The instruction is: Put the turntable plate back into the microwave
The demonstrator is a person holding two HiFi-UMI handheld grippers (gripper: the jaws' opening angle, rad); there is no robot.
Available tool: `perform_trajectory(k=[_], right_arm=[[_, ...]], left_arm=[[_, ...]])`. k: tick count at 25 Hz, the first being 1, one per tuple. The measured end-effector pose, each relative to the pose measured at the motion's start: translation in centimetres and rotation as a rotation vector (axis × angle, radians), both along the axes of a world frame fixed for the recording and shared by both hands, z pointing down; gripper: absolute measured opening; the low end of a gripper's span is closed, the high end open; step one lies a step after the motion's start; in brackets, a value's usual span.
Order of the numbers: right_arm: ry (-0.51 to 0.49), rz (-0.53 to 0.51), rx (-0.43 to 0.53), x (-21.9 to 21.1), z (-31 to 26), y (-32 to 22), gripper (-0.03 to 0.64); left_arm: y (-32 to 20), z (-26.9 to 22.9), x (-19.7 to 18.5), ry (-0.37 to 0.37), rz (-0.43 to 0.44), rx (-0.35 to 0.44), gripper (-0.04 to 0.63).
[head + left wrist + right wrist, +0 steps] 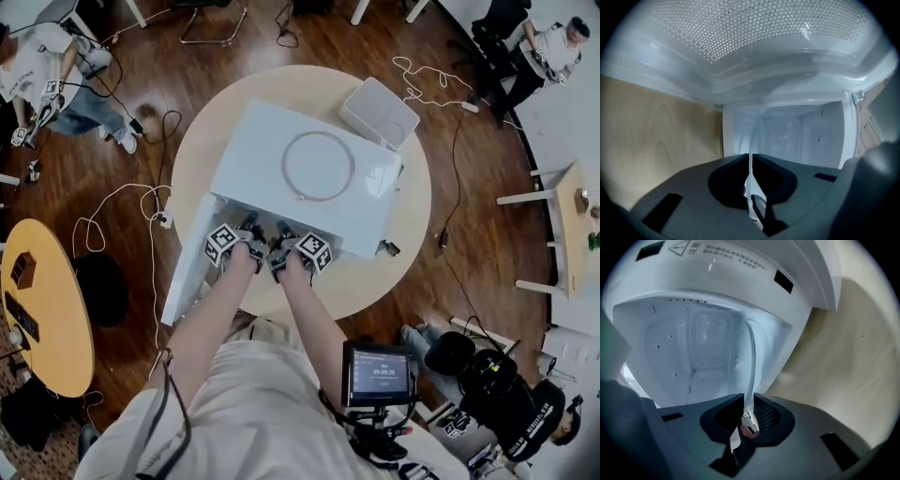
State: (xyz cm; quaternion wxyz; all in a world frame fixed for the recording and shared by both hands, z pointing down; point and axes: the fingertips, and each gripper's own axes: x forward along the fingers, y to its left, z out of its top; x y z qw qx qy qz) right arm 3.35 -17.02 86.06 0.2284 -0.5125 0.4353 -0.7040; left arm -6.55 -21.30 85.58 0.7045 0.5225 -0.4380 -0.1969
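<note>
The clear glass turntable plate [751, 140] stands edge-on between the two grippers at the mouth of the white microwave [309, 178]. My left gripper [751, 158] is shut on its rim, with the cavity [787, 136] straight ahead. My right gripper [747, 403] is shut on the opposite rim, and the plate's curved edge [751, 357] reaches into the cavity [693, 362]. In the head view both grippers, left [249, 232] and right [281, 236], sit side by side at the opening, and the microwave's top hides the plate.
The microwave door [187, 272] hangs open to the left, its perforated window [754, 33] above my left gripper. A thin ring [284, 167] lies on the microwave's top. A white box [379, 112] sits behind it on the round wooden table [403, 234]. People sit around the room.
</note>
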Motion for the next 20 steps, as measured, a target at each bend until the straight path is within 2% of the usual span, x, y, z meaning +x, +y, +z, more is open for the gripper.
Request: perform_trajectory(k=[5,13,20], right_arm=[[-0.022,0.002,-0.007,-0.5,-0.4,0.0,0.052],[-0.048,0.098,0.040,1.2,-1.5,-1.1,0.035],[-0.075,0.163,0.032,1.7,-1.2,-1.1,0.031]], left_arm=[[0.4,-0.5,-0.4,0.006,0.003,-0.013,0.032],[-0.9,-1.2,1.1,0.020,0.057,0.015,0.032],[-1.0,-1.0,1.5,0.005,0.092,0.005,0.032]])
